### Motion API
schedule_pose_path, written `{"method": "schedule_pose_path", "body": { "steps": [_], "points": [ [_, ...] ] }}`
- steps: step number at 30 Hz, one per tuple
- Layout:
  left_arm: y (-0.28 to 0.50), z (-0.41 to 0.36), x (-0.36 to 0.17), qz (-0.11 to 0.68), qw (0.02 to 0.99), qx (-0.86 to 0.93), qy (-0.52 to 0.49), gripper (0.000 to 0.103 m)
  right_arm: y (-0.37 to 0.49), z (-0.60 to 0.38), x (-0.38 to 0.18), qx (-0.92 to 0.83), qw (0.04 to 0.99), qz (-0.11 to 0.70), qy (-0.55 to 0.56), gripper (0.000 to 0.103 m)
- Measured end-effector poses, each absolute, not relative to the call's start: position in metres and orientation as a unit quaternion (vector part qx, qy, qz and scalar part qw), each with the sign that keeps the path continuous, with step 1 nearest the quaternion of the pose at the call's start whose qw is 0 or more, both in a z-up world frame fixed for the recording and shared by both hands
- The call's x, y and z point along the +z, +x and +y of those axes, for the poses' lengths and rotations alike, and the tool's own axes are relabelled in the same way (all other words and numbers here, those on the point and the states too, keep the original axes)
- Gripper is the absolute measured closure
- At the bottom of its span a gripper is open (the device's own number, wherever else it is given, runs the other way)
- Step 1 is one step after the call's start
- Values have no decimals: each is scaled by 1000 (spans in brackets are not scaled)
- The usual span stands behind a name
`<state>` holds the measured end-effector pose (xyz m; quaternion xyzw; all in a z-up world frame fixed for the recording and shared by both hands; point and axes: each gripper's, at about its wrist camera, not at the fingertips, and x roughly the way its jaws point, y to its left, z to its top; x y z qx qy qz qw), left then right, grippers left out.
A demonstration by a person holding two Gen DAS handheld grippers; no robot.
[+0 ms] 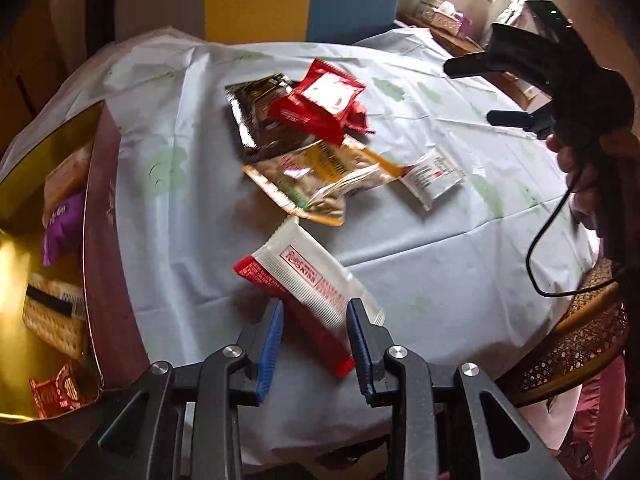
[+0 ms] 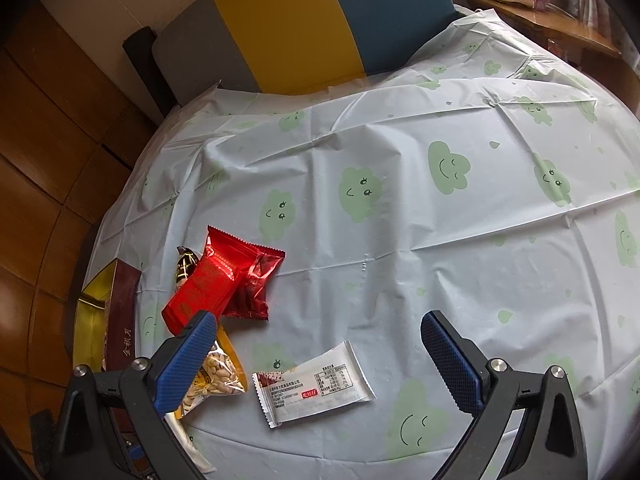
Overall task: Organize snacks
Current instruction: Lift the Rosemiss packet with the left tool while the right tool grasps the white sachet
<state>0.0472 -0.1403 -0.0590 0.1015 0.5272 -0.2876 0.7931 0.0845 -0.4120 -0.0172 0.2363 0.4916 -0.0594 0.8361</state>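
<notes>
A red and white snack packet [image 1: 304, 276] hangs tilted above the tablecloth, and my left gripper [image 1: 316, 320] is shut on its lower end. To the left stands a maroon box with a gold inside [image 1: 100, 220], which holds a purple packet [image 1: 62, 228] and other snacks. A red packet [image 1: 320, 100], a dark packet [image 1: 256, 120], a peanut bag [image 1: 320, 176] and a small white packet [image 1: 432, 174] lie mid-table. My right gripper [image 2: 320, 328] is open, hovering over the white packet [image 2: 316, 384]. The red packets [image 2: 208, 280] and the peanut bag [image 2: 218, 380] lie by its left finger.
A pale tablecloth with green clouds [image 2: 400, 240] covers the round table. A chair with a yellow and blue back [image 2: 300, 20] stands at the far side. A wicker chair [image 1: 572, 340] is at the near right. A black cable [image 1: 536, 260] hangs from the right gripper.
</notes>
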Motion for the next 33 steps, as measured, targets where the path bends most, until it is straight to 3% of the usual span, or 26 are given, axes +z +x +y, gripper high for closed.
{"method": "schedule_pose_path", "body": {
  "steps": [6,13,19,23,29,33],
  "points": [
    [54,-137,-63,550,783,-284,57,56,86,-408,-20,-55,833,501,227,0],
    [67,-149,-71,583,777,-236,22,51,87,-409,-20,-56,832,502,228,0],
    [67,-174,-75,566,791,-214,93,46,88,-408,-19,-54,832,503,226,0],
    [61,-182,-77,542,800,-219,134,47,89,-408,-20,-55,832,505,222,0],
    [58,-156,-72,530,805,-238,117,65,91,-407,-27,-37,822,521,227,0],
    [53,-142,-74,518,811,-249,112,66,90,-402,-41,6,793,550,262,0]
  ]
}}
